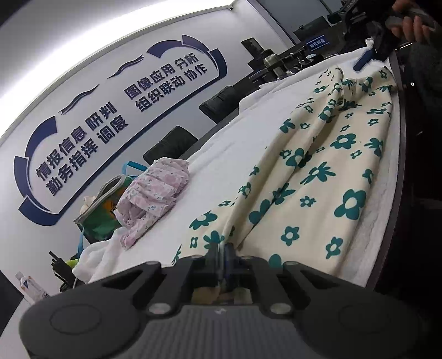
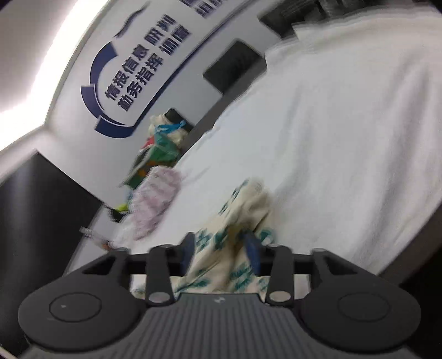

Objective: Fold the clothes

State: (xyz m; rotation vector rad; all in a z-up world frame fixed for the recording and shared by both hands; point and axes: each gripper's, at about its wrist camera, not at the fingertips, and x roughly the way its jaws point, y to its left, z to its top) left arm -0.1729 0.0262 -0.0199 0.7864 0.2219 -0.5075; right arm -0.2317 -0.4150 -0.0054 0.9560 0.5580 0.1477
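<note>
Cream garment (image 1: 312,176) with teal flowers lies stretched along the white-covered counter (image 1: 229,163), running straight ahead of the left tool (image 1: 223,250). That tool's 2 fingers are pressed close together, pinching the garment's near edge. Ahead and to its left sits a crumpled pink floral garment (image 1: 154,198), with a green bag (image 1: 102,212) just beyond it. Far ahead to the right, a hand (image 1: 411,24) holds the right tool (image 2: 221,243) at the garment's other end. In the blurred right wrist view, its 2 fingers stand apart with bunched cream cloth between them; whether they grip it, I cannot tell.
</note>
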